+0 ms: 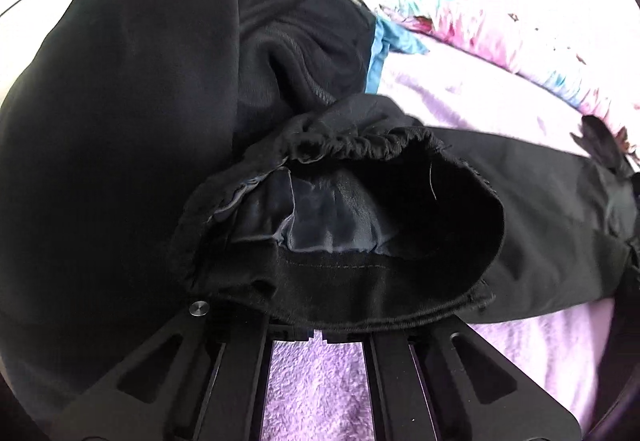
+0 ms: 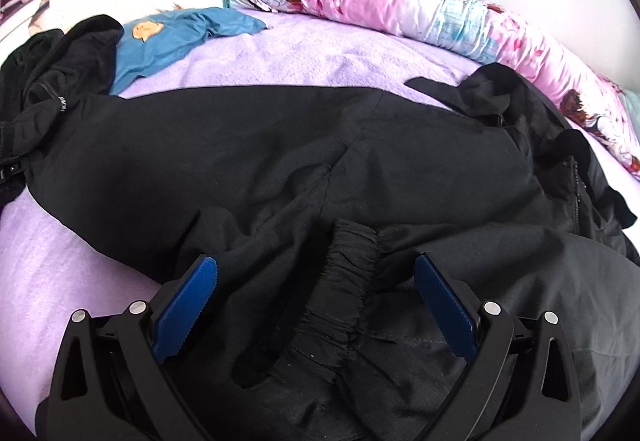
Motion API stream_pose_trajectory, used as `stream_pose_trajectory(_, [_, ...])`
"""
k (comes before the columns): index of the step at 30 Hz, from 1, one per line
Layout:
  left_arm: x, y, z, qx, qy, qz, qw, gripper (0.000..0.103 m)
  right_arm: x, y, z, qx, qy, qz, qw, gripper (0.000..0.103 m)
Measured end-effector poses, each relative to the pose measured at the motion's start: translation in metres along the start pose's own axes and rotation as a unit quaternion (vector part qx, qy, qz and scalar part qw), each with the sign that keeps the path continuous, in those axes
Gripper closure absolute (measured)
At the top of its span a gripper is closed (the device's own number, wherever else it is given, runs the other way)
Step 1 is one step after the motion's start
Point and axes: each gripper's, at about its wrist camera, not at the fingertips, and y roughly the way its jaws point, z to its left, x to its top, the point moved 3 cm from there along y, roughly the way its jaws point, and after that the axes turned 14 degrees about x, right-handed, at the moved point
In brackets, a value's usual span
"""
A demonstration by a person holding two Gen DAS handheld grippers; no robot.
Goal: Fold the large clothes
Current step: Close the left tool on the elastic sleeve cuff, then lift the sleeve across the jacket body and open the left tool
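Left gripper [image 1: 318, 335] fingers pinching black jacket [image 2: 260, 145] at sleeve cuff [image 1: 360, 225], right gripper [image 2: 316, 273] fingers spread above second cuff [image 2: 352, 261], jacket flat across purple blanket [image 2: 320, 53], blue shirt [image 2: 168, 41] far left, pink duvet [image 2: 420, 9] far right.

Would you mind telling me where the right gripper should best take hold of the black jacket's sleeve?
Probably at the gathered elastic cuff, coming straight down from above. That bunched band lies flat on the black jacket directly between the open right gripper fingers, running along their line, so closing should pinch it across its width.
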Motion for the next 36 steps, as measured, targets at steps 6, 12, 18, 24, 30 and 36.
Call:
stream_pose_trajectory(6, [0.015, -0.028, 0.002, -0.007, -0.007, -0.032, 0.9994, 0.103, -0.009, 0.037, -0.005, -0.01, 0.007, 0.081, 0.997, 0.005])
stream_pose_trajectory(12, [0.051, -0.062, -0.018, -0.013, -0.002, -0.063, 0.9979, 0.102, -0.008, 0.041, -0.007, -0.008, 0.007, 0.084, 0.996, 0.005])
stream_pose_trajectory(18, [0.073, -0.12, -0.037, -0.015, 0.025, -0.116, 0.9928, 0.102, -0.008, 0.016, -0.013, 0.012, 0.023, 0.056, 0.998, 0.006])
stream_pose_trajectory(24, [0.102, -0.193, -0.076, -0.037, 0.056, -0.161, 0.9846, 0.102, -0.018, -0.032, -0.035, 0.022, 0.044, 0.019, 0.999, 0.006])
stream_pose_trajectory(30, [0.125, -0.267, -0.148, -0.068, 0.119, -0.205, 0.9692, 0.102, -0.046, -0.103, -0.088, 0.031, 0.109, -0.004, 0.994, 0.006])
stream_pose_trajectory(36, [0.123, -0.323, -0.225, -0.101, 0.164, -0.228, 0.9544, 0.102, -0.086, -0.191, -0.142, 0.053, 0.151, -0.017, 0.987, 0.006])
